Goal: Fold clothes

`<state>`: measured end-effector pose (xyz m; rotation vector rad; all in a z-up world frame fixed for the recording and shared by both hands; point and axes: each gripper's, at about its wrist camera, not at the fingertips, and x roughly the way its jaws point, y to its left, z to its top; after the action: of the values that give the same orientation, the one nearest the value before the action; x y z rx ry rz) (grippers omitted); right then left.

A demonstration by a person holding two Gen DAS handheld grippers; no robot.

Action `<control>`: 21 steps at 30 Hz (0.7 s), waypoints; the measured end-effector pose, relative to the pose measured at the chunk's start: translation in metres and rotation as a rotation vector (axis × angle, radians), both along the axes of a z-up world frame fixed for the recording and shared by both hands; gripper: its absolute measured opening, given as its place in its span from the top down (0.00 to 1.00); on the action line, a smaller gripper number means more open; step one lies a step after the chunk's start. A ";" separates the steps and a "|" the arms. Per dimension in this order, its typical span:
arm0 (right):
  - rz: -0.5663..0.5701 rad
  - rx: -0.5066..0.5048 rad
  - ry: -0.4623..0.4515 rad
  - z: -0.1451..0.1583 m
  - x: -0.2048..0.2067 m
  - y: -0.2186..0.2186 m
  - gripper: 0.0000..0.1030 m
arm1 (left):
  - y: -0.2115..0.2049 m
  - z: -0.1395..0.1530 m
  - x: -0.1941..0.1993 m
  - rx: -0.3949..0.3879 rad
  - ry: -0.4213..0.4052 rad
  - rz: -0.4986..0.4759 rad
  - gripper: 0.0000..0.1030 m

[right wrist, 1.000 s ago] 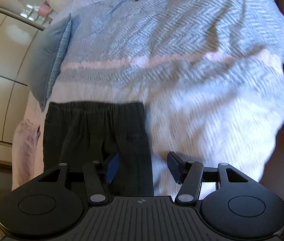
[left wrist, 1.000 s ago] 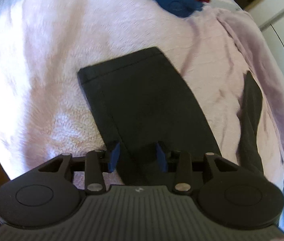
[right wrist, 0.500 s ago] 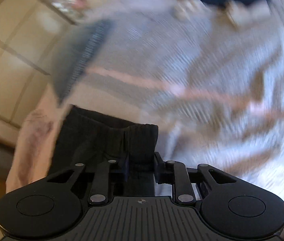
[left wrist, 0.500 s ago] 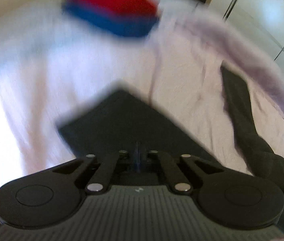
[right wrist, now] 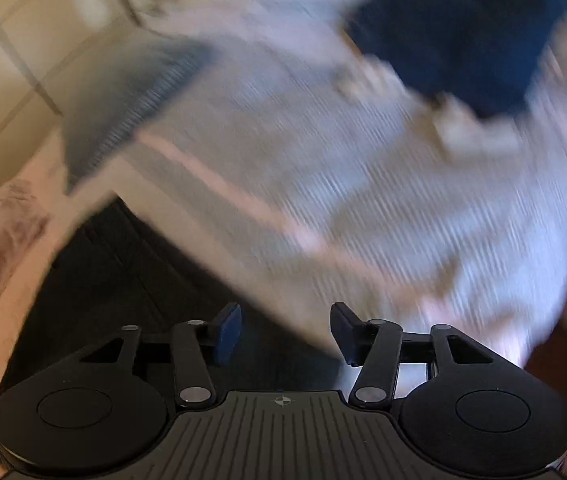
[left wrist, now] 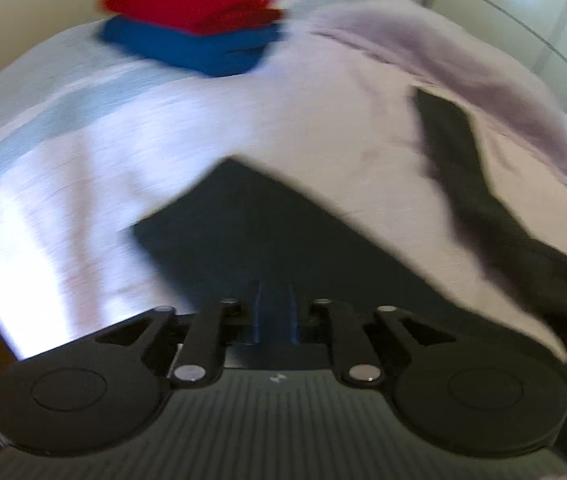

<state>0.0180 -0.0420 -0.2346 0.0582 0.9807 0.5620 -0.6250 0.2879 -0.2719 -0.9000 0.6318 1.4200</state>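
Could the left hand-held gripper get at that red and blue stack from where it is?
Probably yes: only bare bedspread lies between the left hand-held gripper and the folded stack, though the black trousers sit under it.

2 wrist views – steeply down, near – share black trousers (left wrist: 251, 232).

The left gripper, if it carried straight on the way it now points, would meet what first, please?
Most likely the dark garment spread on the pale bedcover: it fills the view straight ahead of the left gripper. The picture is blurred, so depth is uncertain, and whether the cloth is already touched cannot be told.
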 end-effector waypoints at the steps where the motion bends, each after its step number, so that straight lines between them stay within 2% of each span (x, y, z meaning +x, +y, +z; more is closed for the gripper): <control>1: 0.021 0.006 -0.015 0.002 0.004 0.010 0.43 | 0.009 0.000 0.009 0.009 -0.013 -0.017 0.72; 8: 0.092 0.078 0.036 -0.010 0.020 0.095 0.43 | 0.109 -0.020 0.065 0.016 -0.124 -0.116 0.64; 13: 0.060 0.111 0.088 -0.024 0.017 0.137 0.43 | 0.201 -0.049 0.091 -0.010 -0.133 -0.177 0.59; 17: 0.026 0.097 0.084 -0.032 0.008 0.159 0.43 | 0.263 -0.072 0.110 -0.026 -0.126 -0.195 0.57; 19: 0.011 0.093 0.085 -0.037 0.000 0.164 0.43 | 0.289 -0.086 0.117 -0.070 -0.152 -0.209 0.58; 20: 0.001 0.085 0.088 -0.041 -0.004 0.166 0.43 | 0.298 -0.093 0.118 -0.098 -0.182 -0.198 0.62; 21: -0.011 0.070 0.092 -0.046 -0.008 0.165 0.43 | 0.302 -0.099 0.118 -0.124 -0.223 -0.186 0.72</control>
<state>0.0101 0.1235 -0.2806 0.1534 1.0496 0.5878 -0.5072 0.5896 -0.3711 -1.0528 0.6224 1.1063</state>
